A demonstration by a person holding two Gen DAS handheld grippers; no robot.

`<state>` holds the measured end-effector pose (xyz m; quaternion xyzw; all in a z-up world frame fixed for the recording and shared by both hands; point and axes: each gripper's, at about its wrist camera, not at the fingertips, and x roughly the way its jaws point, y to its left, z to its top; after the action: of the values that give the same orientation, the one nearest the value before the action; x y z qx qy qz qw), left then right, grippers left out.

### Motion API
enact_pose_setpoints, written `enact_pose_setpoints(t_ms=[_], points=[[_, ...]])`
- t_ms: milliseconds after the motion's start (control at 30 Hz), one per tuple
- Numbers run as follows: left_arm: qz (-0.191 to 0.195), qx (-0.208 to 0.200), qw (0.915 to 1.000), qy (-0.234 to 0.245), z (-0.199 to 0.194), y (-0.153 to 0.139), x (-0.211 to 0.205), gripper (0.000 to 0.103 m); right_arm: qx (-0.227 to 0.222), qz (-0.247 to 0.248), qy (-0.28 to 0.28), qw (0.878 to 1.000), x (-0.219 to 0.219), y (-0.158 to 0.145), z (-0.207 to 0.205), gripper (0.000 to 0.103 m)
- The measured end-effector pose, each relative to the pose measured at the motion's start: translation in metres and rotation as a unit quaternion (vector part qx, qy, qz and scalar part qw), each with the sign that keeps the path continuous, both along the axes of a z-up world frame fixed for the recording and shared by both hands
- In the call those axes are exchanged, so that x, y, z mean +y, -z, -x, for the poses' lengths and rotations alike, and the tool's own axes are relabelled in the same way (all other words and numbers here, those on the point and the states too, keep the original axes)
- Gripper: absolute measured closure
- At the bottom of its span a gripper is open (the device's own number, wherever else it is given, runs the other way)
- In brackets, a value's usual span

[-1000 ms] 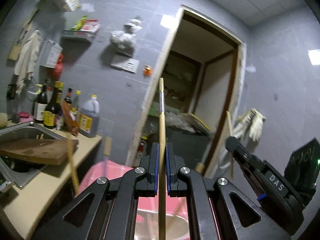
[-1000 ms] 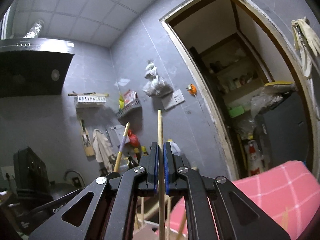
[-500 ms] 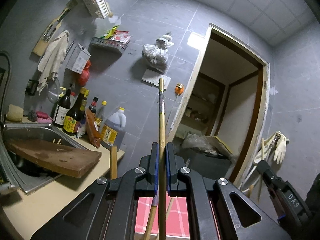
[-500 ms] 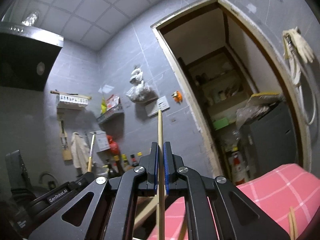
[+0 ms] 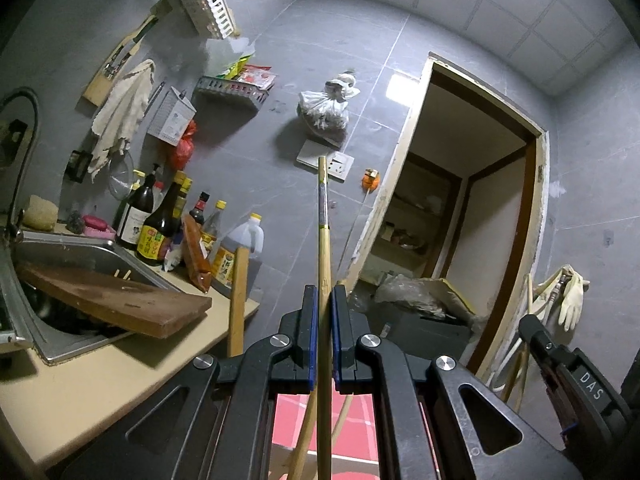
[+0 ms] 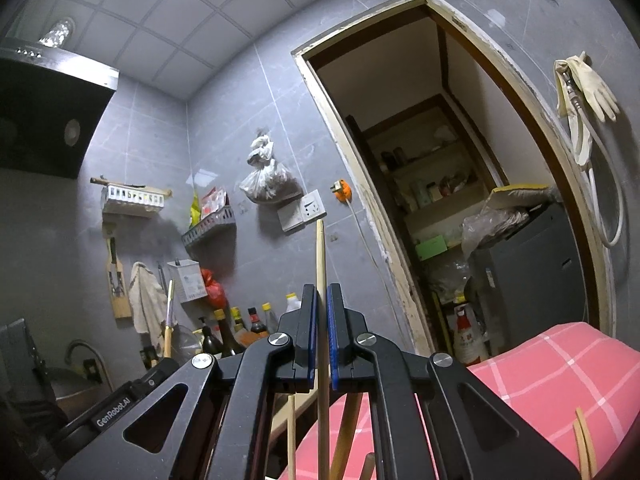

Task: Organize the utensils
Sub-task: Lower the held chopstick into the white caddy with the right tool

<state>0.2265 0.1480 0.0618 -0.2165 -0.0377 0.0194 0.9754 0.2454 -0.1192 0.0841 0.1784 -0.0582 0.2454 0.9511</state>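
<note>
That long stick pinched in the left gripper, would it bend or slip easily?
The chopstick looks like stiff bamboo and stands straight, so it probably won't bend. It is thin and smooth, so it may pivot or slide between the left gripper's pads. Probably very light.

White letters "DAS" stand on the black body of the right gripper (image 5: 576,384) at the lower right of the left wrist view. "GenRobot.AI" is printed in white on the black body of the left gripper (image 6: 116,412) at the lower left of the right wrist view. The labels on the sauce bottles (image 5: 154,236) by the sink are too small to read.
</note>
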Motion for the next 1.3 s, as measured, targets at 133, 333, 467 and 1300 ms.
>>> enact_pose_setpoints(t_ms=[133, 333, 467, 1300], points=[[0.000, 0.005, 1.0000, 0.001, 0.000, 0.005, -0.002, 0.099, -0.002, 0.011, 0.004, 1.000, 0.004, 0.003, 0.001, 0.100], [-0.012, 0.012, 0.9999, 0.003, 0.004, 0.012, -0.008, 0.099, -0.007, 0.033, 0.008, 0.999, 0.012, 0.011, 0.005, 0.100], [-0.020, 0.023, 0.9995, 0.003, 0.008, 0.020, -0.011, 0.099, -0.006, 0.039, 0.010, 0.999, 0.015, 0.017, 0.008, 0.100], [-0.063, 0.069, 0.9953, 0.026, 0.016, 0.036, -0.030, 0.097, 0.007, 0.060, 0.008, 0.998, 0.021, 0.025, 0.018, 0.097]])
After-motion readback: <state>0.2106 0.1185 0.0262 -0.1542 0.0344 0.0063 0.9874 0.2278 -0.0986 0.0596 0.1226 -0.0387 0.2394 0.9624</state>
